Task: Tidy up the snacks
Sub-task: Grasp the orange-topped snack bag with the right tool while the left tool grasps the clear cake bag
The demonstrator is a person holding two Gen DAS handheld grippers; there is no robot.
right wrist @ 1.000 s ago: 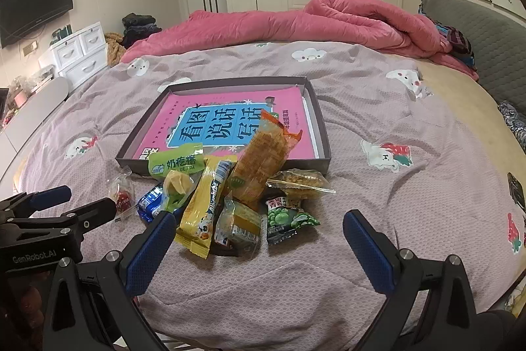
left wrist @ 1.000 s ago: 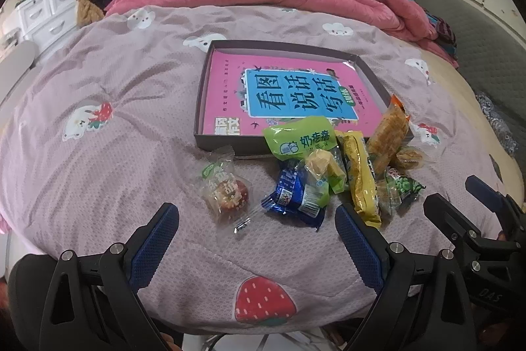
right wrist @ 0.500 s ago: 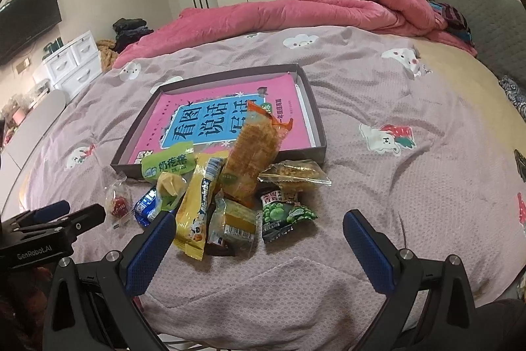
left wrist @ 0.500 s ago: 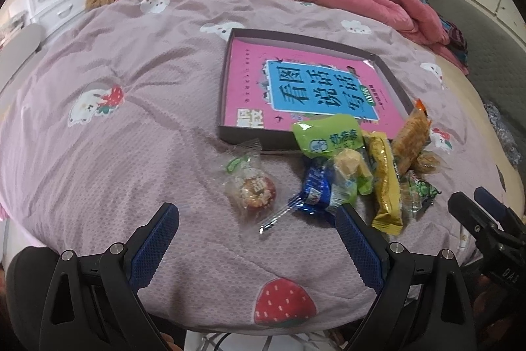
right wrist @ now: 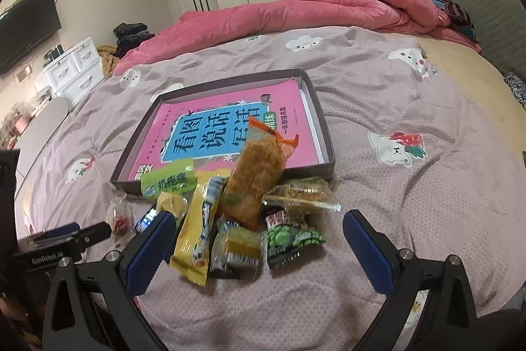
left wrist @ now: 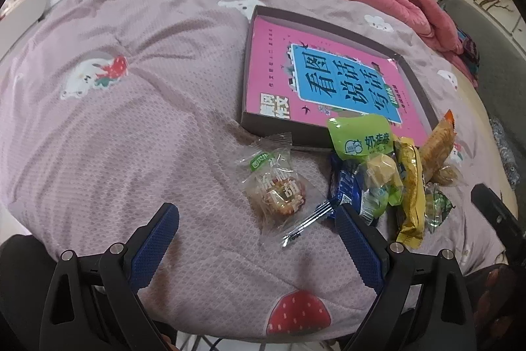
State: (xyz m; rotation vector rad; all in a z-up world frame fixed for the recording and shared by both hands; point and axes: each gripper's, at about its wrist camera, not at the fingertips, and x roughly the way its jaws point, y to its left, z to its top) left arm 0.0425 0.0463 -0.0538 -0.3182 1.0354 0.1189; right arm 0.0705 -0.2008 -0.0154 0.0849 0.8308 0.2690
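A pile of wrapped snacks lies on the bed in front of a shallow dark box (left wrist: 273, 124) (right wrist: 323, 127) with a pink book in it. A clear-wrapped pastry (left wrist: 274, 189) lies apart on the left, just ahead of my open, empty left gripper (left wrist: 256, 219). A green pack (left wrist: 361, 137), a blue pack (left wrist: 345, 186) and a long yellow pack (left wrist: 411, 186) lie to its right. My right gripper (right wrist: 256, 226) is open and empty over the yellow pack (right wrist: 197, 229), a small yellow pack (right wrist: 236, 245), a green pea pack (right wrist: 289, 239) and an orange pack (right wrist: 256, 176).
The bed has a mauve printed cover (left wrist: 131, 120). A pink quilt (right wrist: 328, 5) is bunched at the far side, a grey headboard (right wrist: 476, 5) at right, white drawers (right wrist: 75, 71) at left. The left gripper's body (right wrist: 62, 239) shows in the right wrist view.
My left gripper has moved forward and down toward the clear-wrapped pastry. My right gripper has moved closer to the snack pile. Both stayed open.
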